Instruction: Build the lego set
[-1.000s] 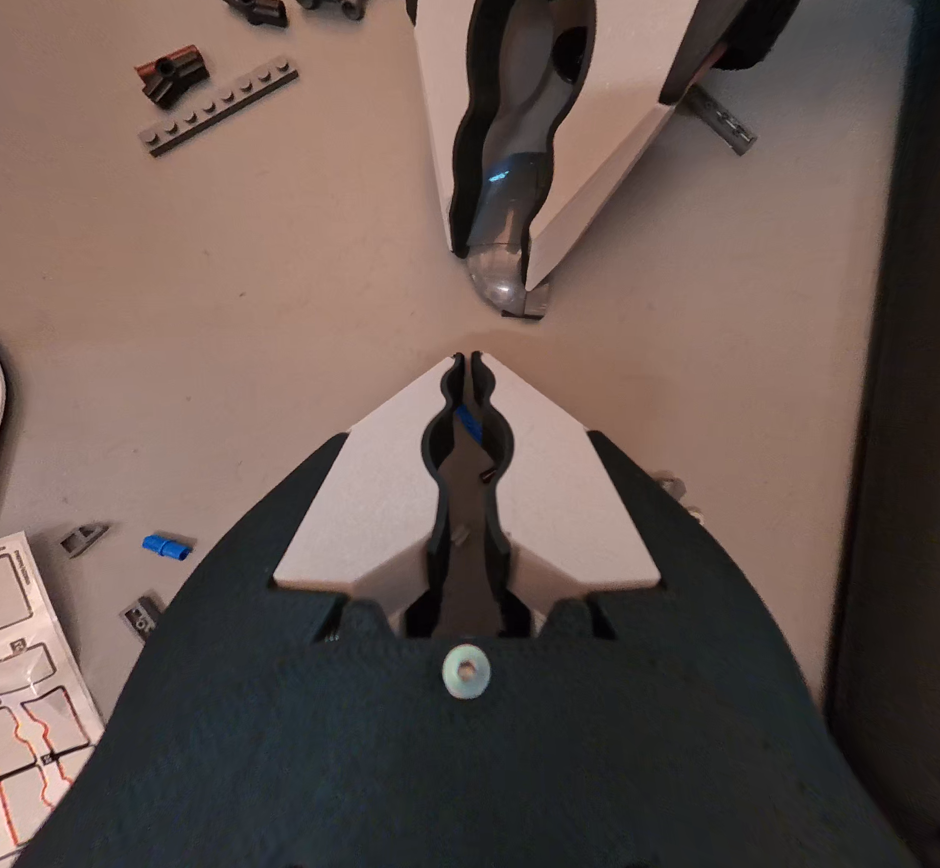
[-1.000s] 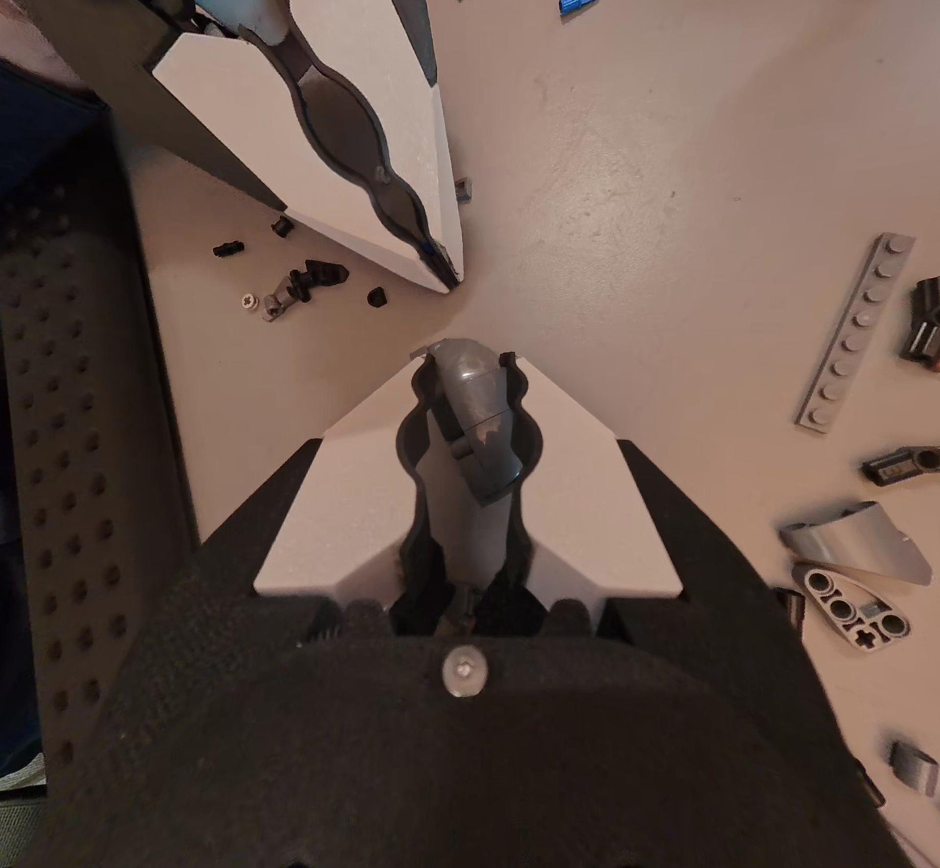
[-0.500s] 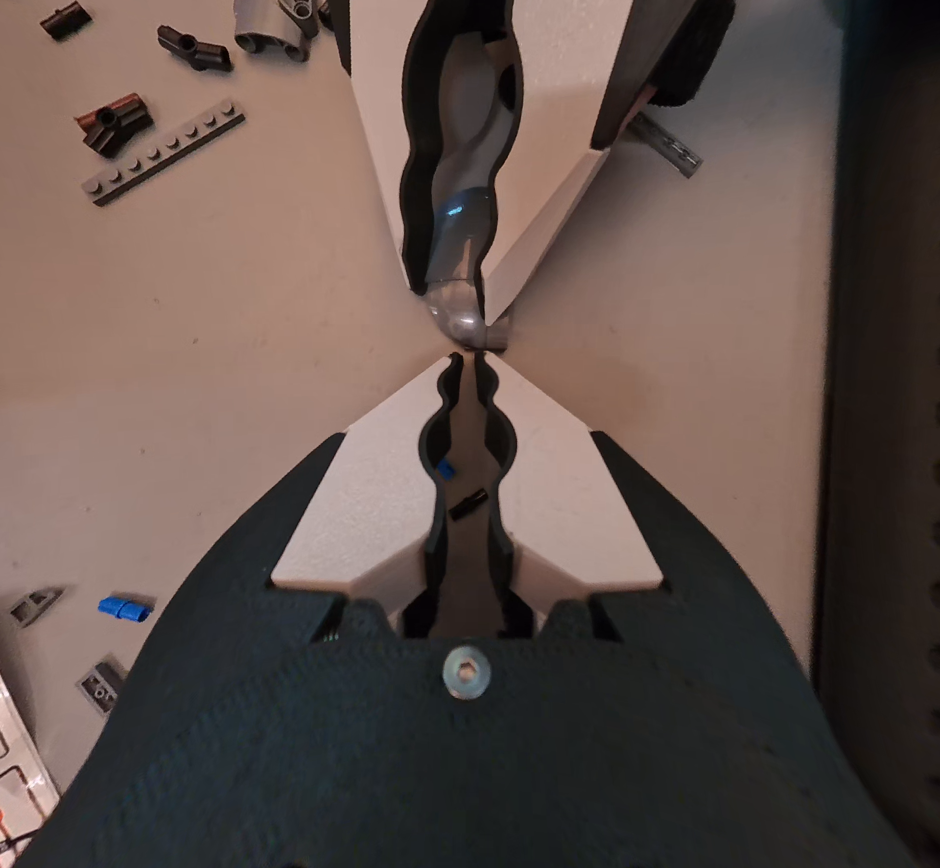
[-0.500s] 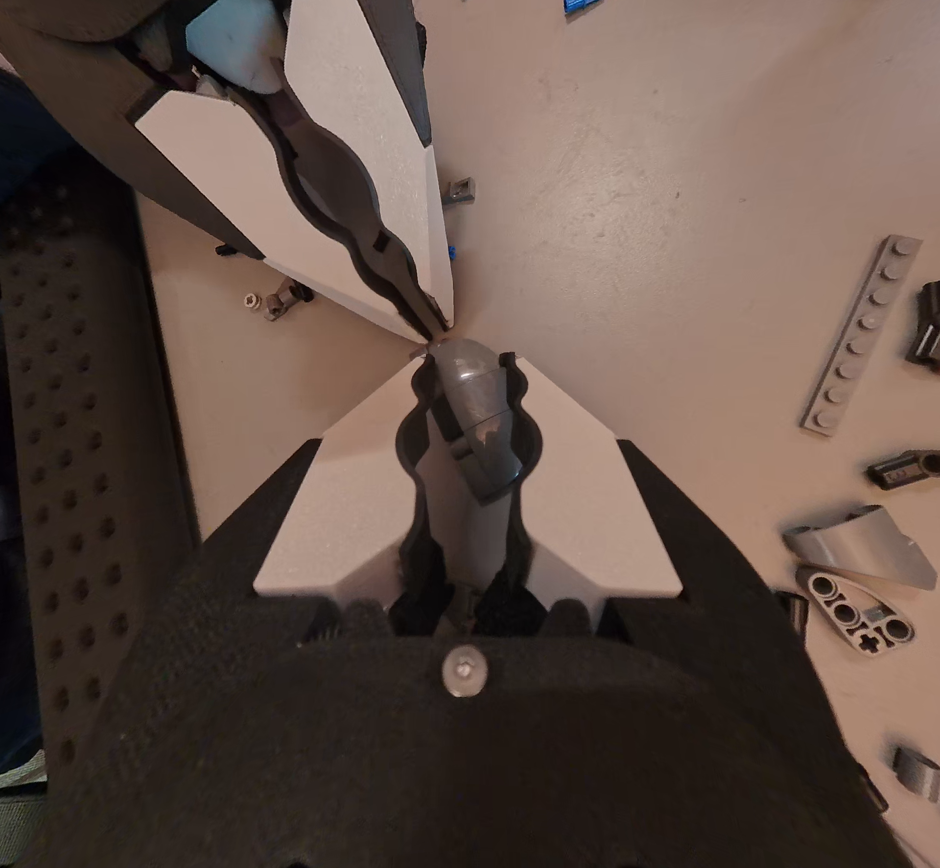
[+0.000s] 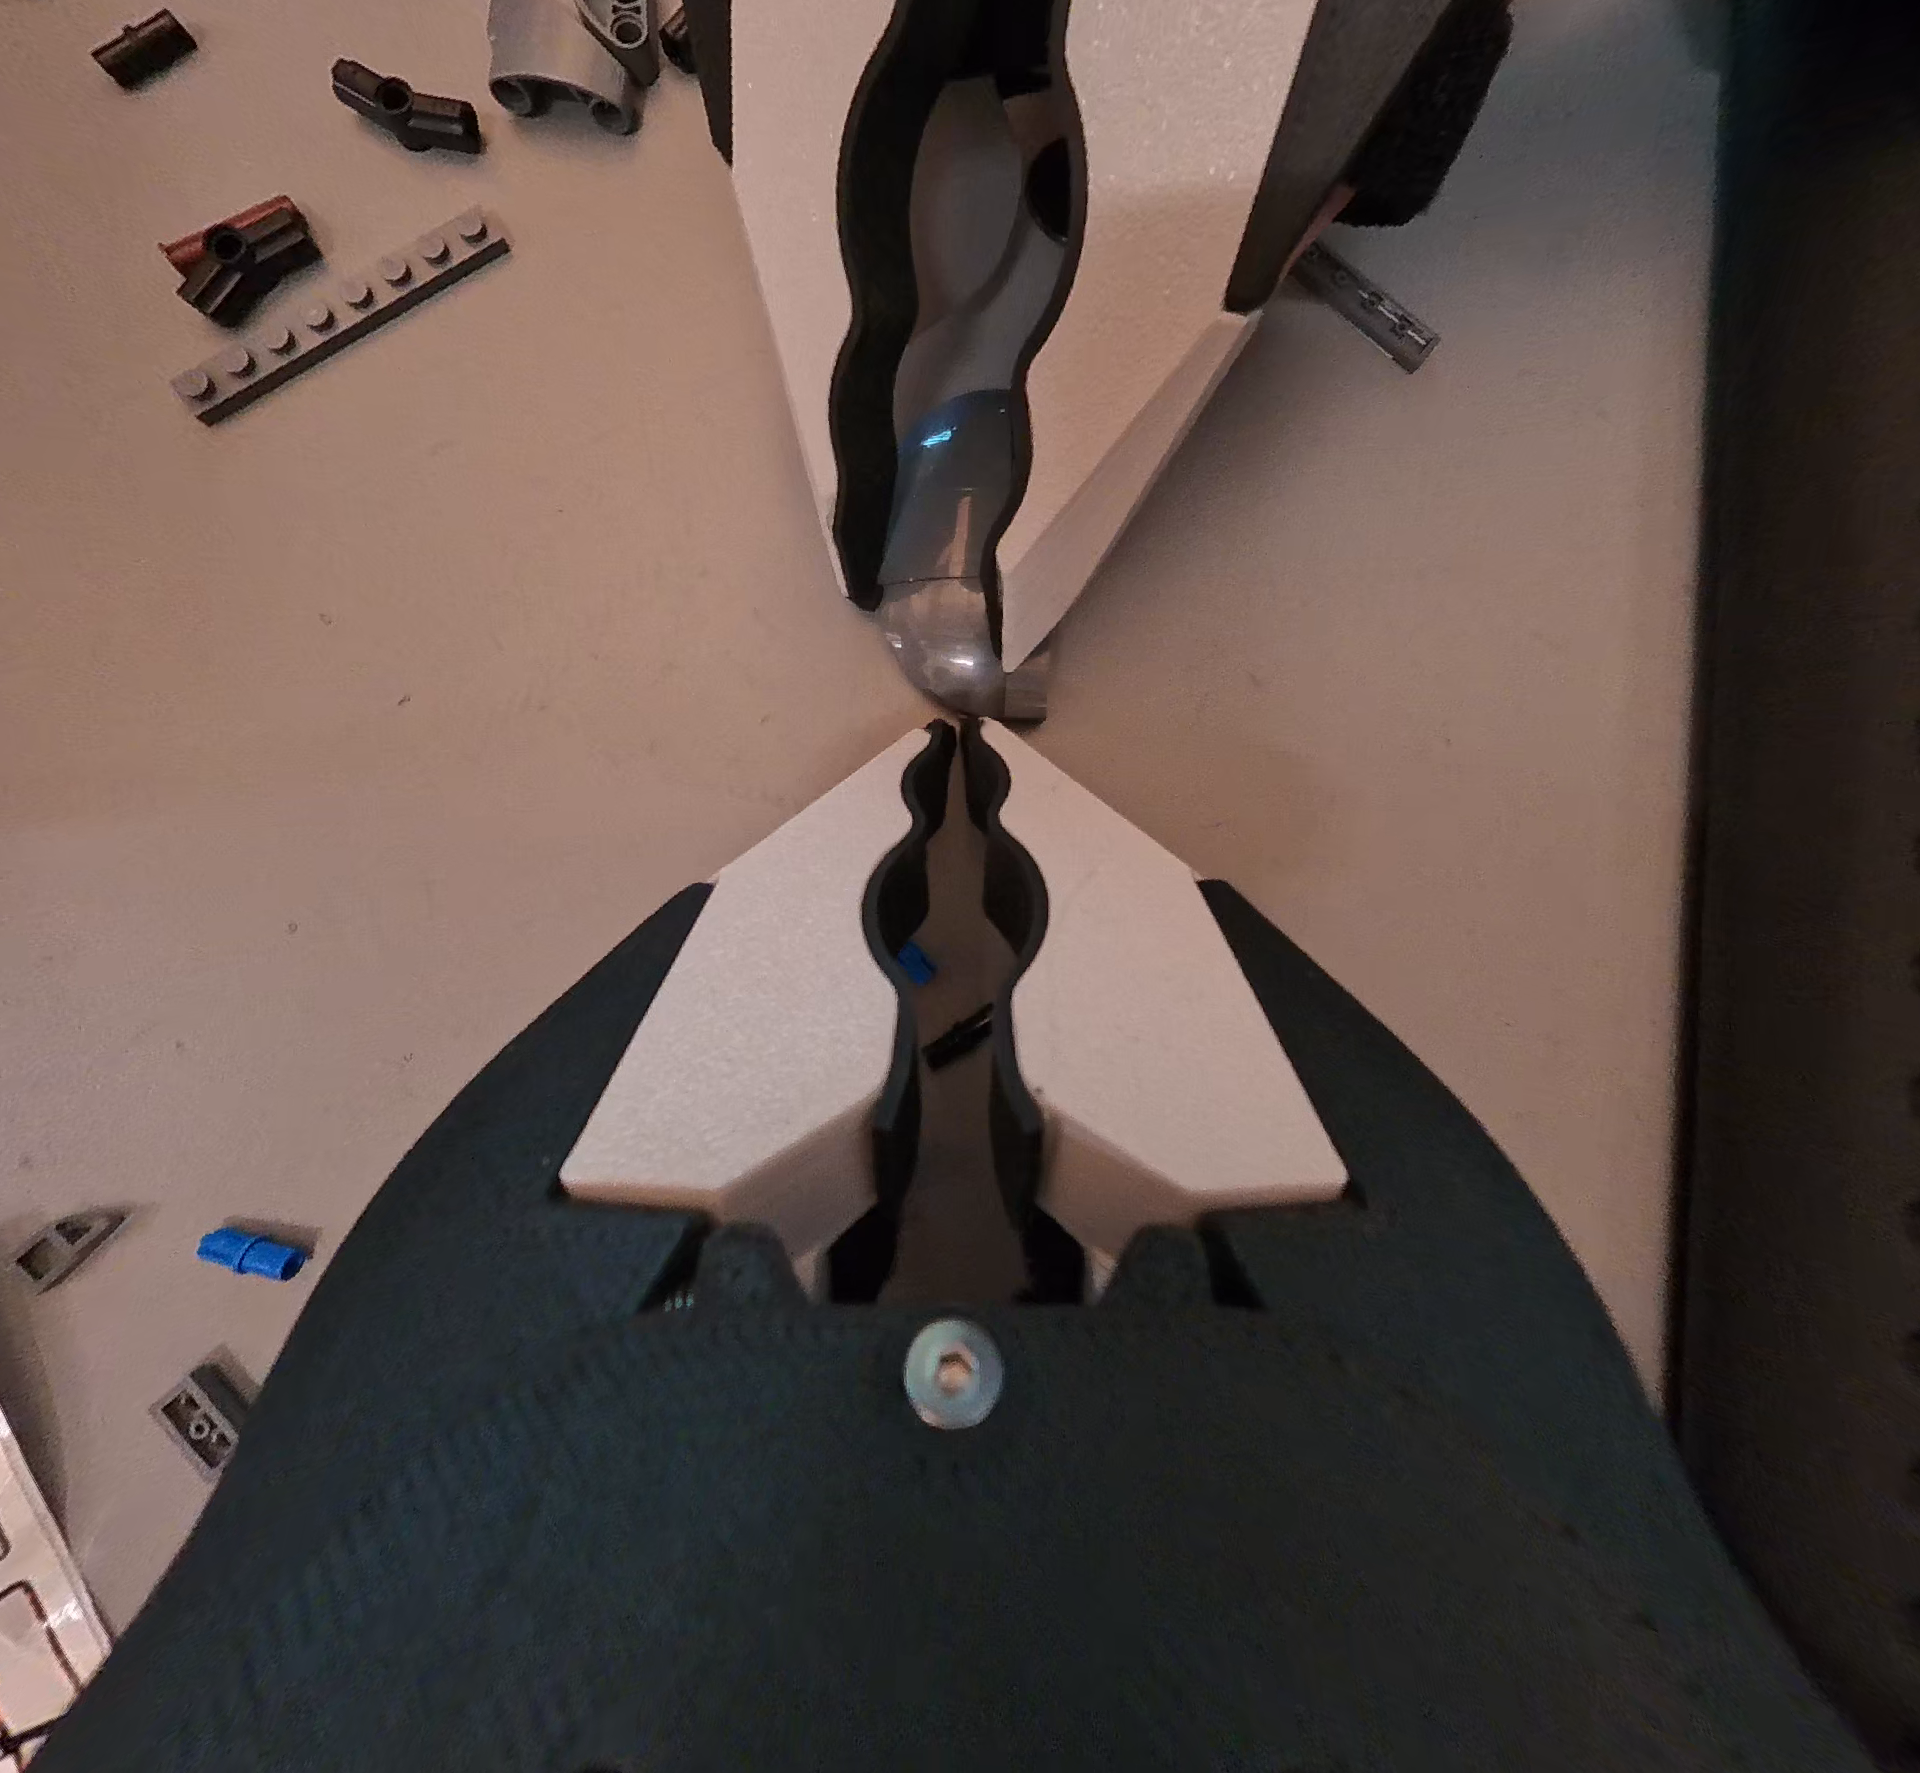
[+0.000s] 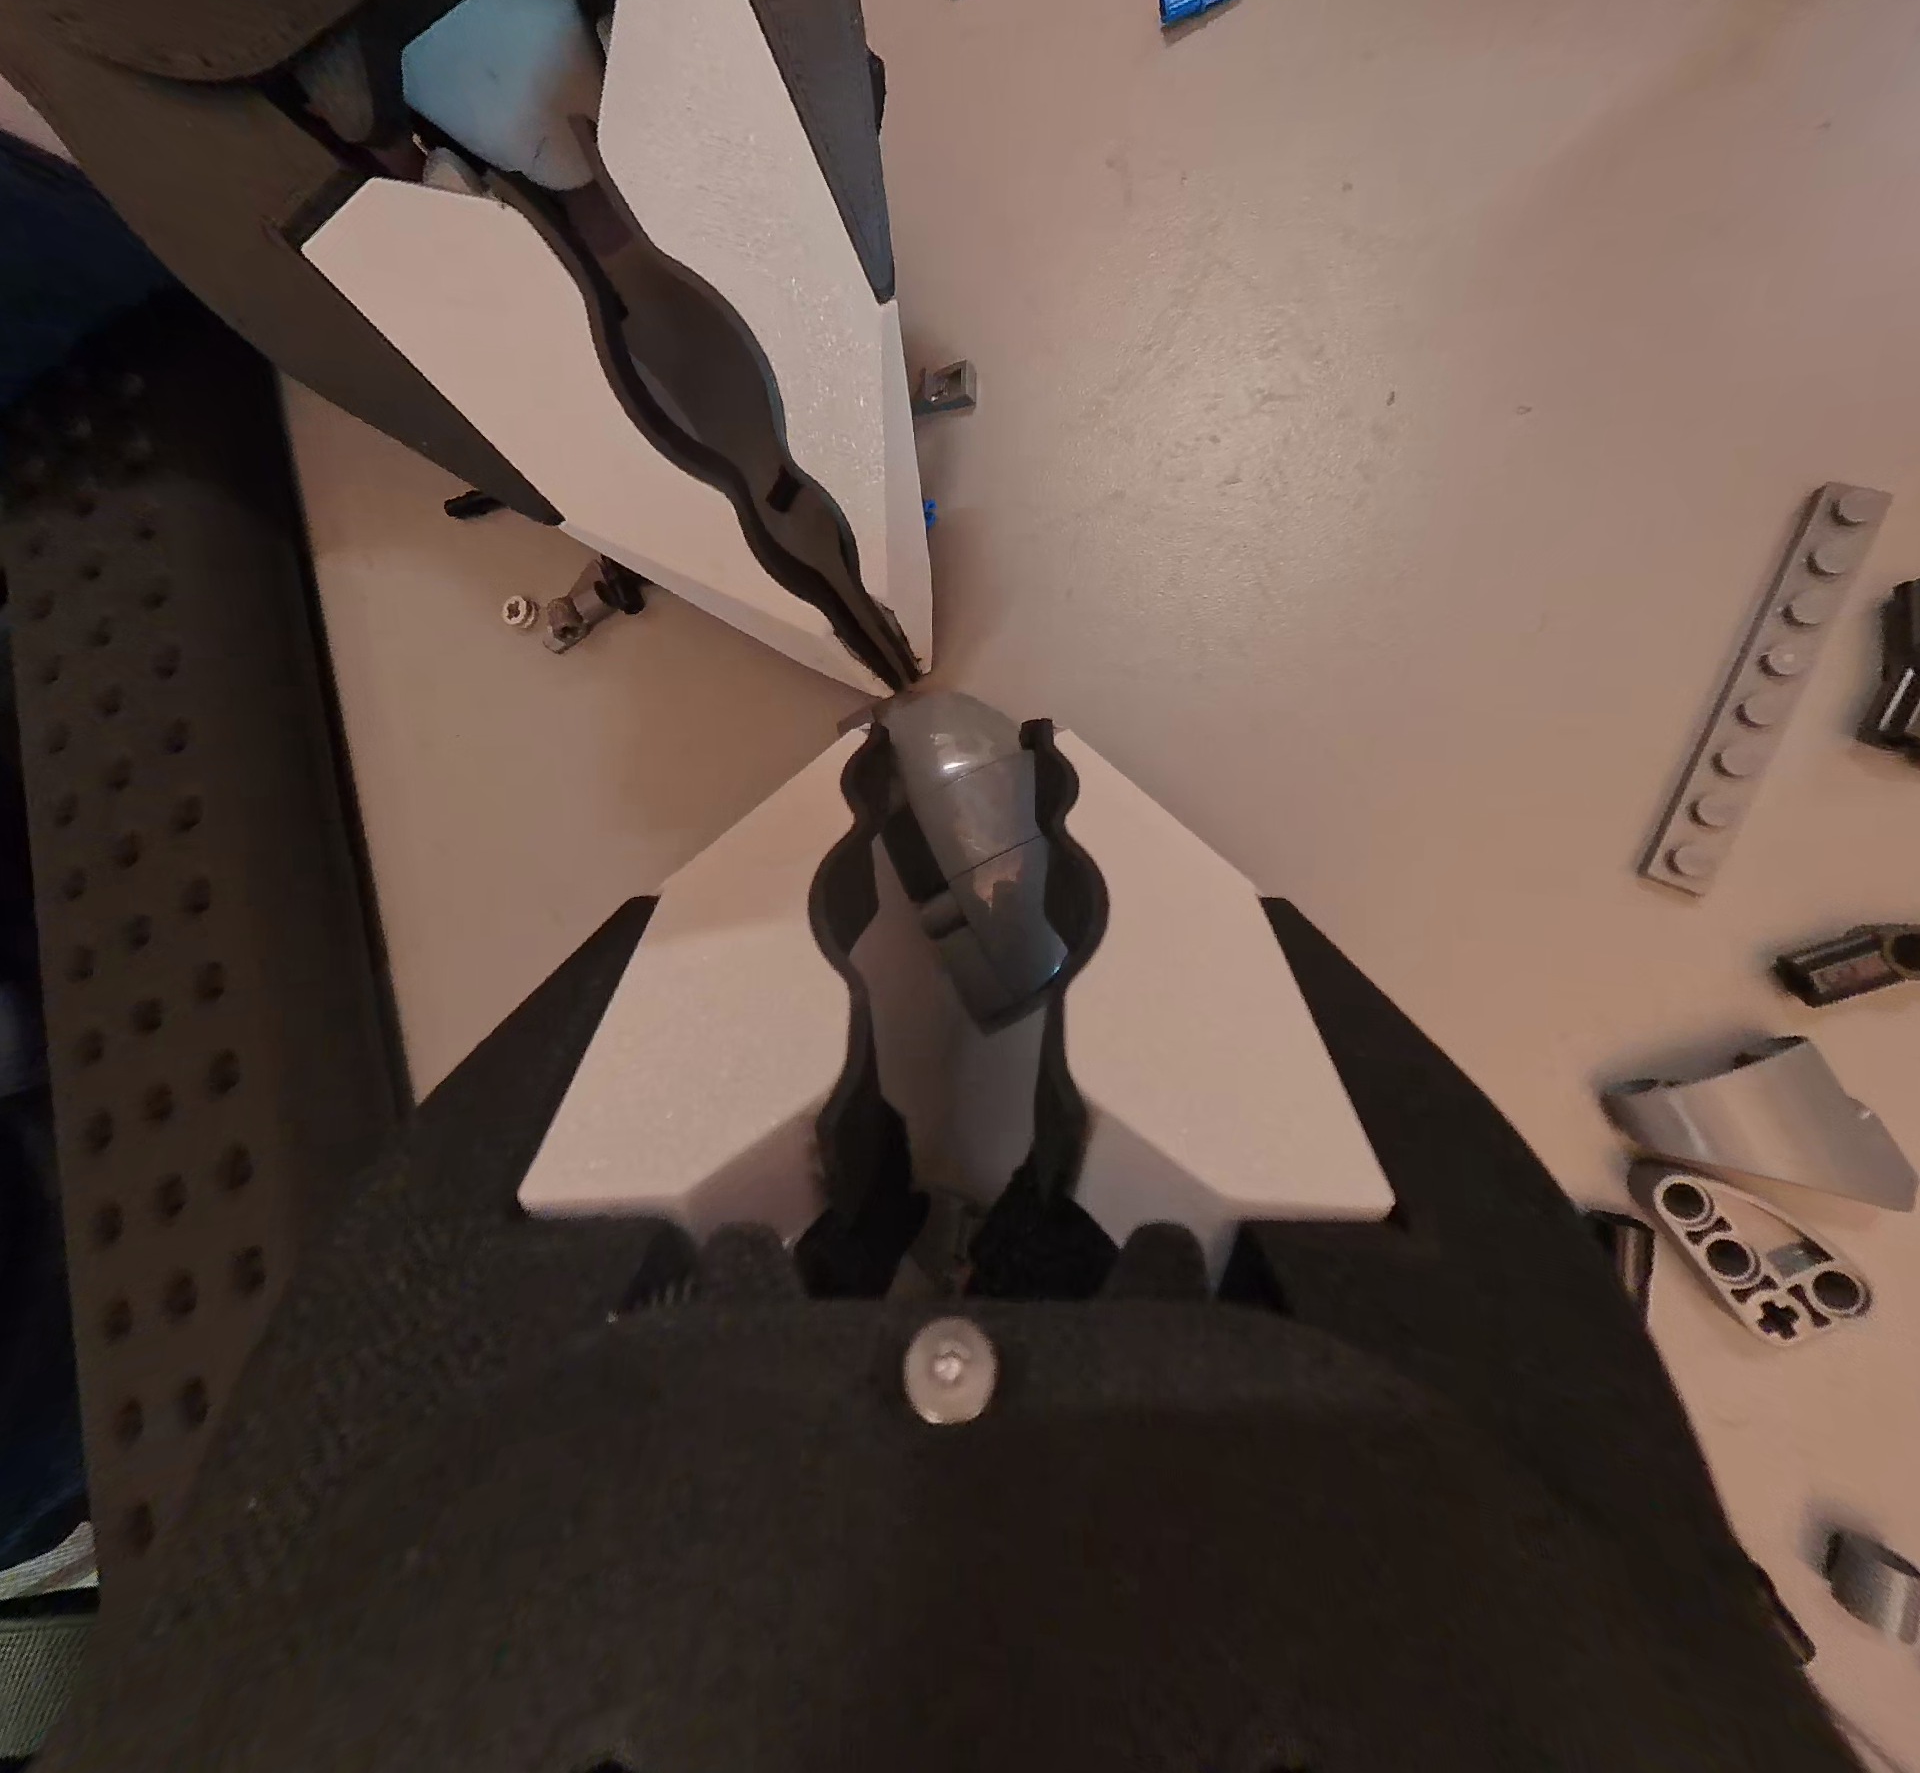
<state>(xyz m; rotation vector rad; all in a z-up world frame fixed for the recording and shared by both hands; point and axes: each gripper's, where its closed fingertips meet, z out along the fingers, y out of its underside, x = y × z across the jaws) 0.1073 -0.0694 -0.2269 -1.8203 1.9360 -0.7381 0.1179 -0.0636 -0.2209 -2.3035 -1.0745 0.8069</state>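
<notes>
A glossy dark-grey rounded lego assembly [image 6: 971, 850] is pinched between the right gripper [image 6: 951, 736] fingers, its domed nose protruding forward; the nearly closed left gripper [image 5: 954, 736] tips are met there.

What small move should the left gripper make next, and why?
Probably a slight push forward. The left gripper is shut, with its tips right at the rounded nose of the grey lego assembly, which the right gripper clamps. Whether a small piece sits between the left fingers cannot be told.
</notes>
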